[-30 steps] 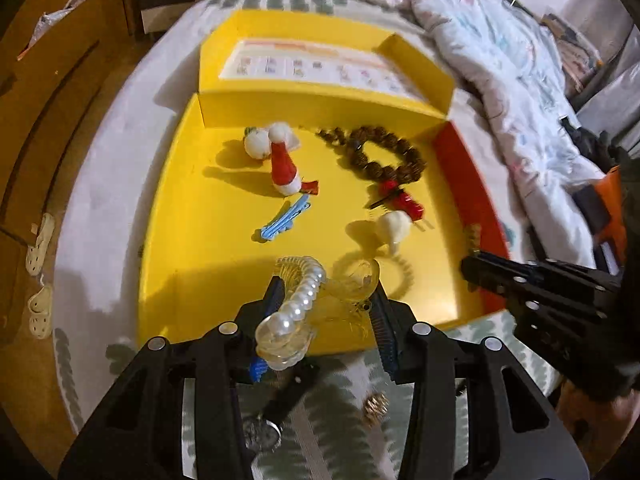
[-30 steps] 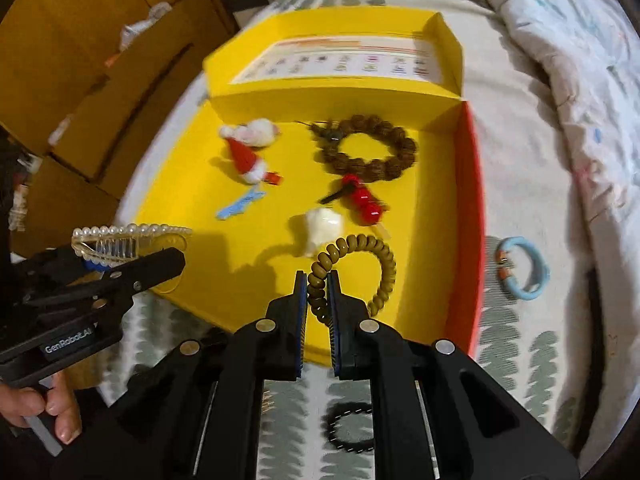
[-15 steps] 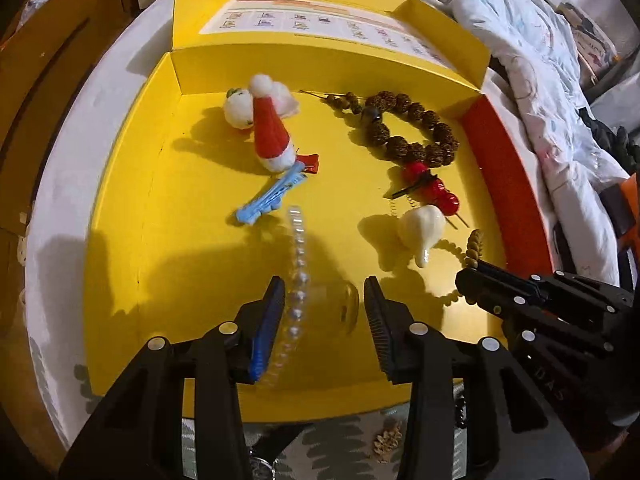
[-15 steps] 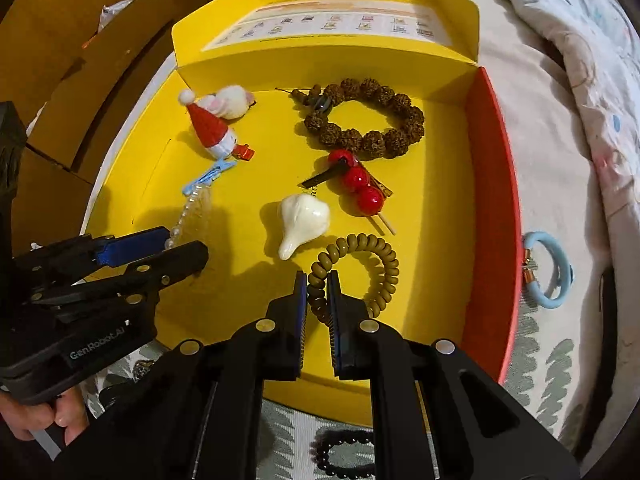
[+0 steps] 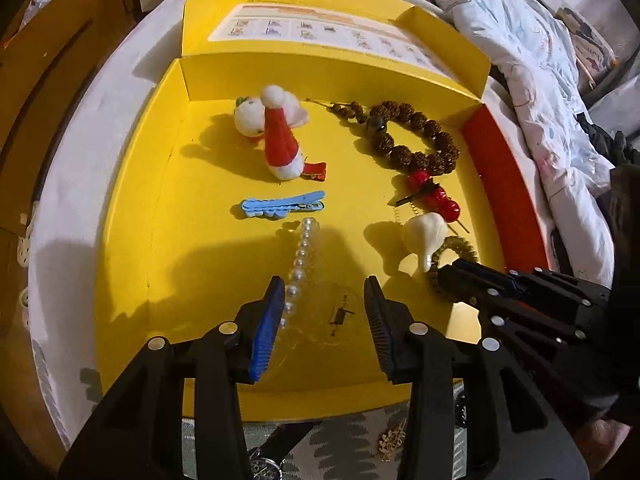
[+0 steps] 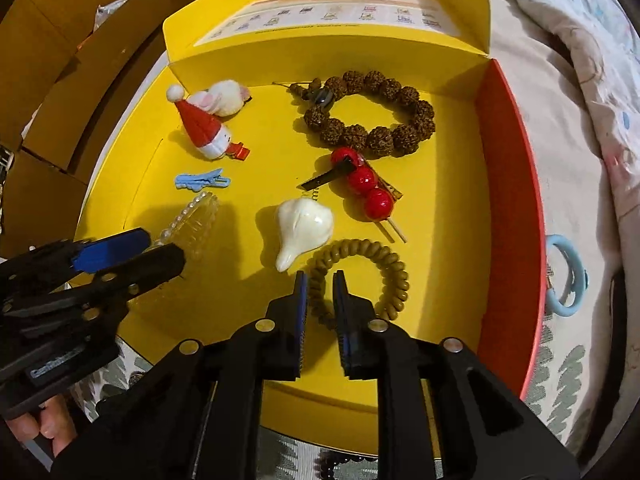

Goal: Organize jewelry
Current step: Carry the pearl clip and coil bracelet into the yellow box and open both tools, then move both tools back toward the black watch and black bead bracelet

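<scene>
light: warm, bright on the yellow tray [image 5: 132,240], dim beyond it — bed and wooden furniture fall dark | shadows: hard-edged, cast left of each item on the tray, so the source sits right | glare: small highlights on red beads [image 6: 368,192] | focus: sharp | distortion: strong fisheye bending, black corners

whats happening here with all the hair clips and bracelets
A person with a gripper in each hand is putting jewelry into a yellow tray on a bed. The right gripper is opening around an olive coil bracelet lying on the tray floor. The left gripper stands over a clear pearl-edged hair comb, with its fingers apart. A beaded bracelet, red berry clip and other clips already lie inside.
</scene>
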`<action>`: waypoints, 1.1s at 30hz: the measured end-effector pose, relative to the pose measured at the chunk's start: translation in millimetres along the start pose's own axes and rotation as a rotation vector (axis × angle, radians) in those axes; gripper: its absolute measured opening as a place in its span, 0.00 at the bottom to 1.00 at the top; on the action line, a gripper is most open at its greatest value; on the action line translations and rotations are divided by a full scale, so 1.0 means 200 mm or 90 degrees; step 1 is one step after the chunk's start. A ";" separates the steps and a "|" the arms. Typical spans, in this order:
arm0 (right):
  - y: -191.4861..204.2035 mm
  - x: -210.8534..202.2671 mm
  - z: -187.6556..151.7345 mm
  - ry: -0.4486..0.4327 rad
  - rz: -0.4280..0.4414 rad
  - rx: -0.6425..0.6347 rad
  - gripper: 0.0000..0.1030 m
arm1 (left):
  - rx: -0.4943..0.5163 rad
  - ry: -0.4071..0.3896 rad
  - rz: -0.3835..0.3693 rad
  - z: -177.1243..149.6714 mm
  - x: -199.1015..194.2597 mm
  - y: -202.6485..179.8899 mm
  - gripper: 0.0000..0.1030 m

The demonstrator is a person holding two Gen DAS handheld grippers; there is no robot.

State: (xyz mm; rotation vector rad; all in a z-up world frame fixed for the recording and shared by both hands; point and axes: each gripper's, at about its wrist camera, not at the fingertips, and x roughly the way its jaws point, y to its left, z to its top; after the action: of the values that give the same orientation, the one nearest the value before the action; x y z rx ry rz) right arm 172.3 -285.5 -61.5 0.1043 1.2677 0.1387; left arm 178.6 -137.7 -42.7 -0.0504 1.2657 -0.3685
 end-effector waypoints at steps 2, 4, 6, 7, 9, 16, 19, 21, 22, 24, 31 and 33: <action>-0.01 -0.01 0.00 0.001 0.003 0.002 0.19 | 0.004 -0.007 0.000 -0.01 -0.03 0.00 0.44; -0.01 -0.04 0.00 -0.009 0.002 0.004 0.20 | 0.010 -0.015 0.003 -0.01 -0.06 -0.01 0.46; -0.02 -0.08 -0.01 -0.022 0.003 0.003 0.20 | 0.016 -0.027 0.006 -0.02 -0.11 -0.02 0.49; -0.02 -0.11 -0.01 -0.027 0.007 0.002 0.20 | 0.021 -0.036 0.009 -0.03 -0.14 -0.02 0.51; -0.03 -0.18 -0.03 -0.044 0.014 0.003 0.20 | 0.031 -0.050 0.014 -0.05 -0.20 -0.01 0.52; -0.05 -0.40 -0.12 -0.078 0.025 0.006 0.20 | 0.064 -0.071 0.024 -0.24 -0.38 -0.02 0.61; -0.06 -0.46 -0.18 -0.085 0.026 0.010 0.20 | 0.074 -0.051 0.037 -0.34 -0.40 0.00 0.64; -0.07 -0.48 -0.24 -0.083 0.036 0.019 0.20 | 0.077 -0.043 0.042 -0.40 -0.41 0.00 0.64; -0.07 -0.48 -0.26 -0.079 0.035 0.018 0.20 | 0.079 -0.037 0.046 -0.43 -0.40 0.01 0.64; -0.07 -0.48 -0.32 -0.072 0.030 0.020 0.20 | 0.084 -0.029 0.057 -0.47 -0.39 0.02 0.64; 0.02 -0.42 -0.51 -0.026 0.016 0.000 0.20 | 0.095 0.024 0.082 -0.61 -0.29 0.07 0.65; 0.04 -0.38 -0.55 -0.006 0.004 -0.009 0.20 | 0.094 0.037 0.095 -0.63 -0.25 0.08 0.65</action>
State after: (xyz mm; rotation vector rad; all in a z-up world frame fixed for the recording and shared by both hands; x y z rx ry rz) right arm 45.1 -289.2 -21.2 0.0964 1.2562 0.1526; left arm 52.2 -87.1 -39.1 0.1814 1.2875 -0.3356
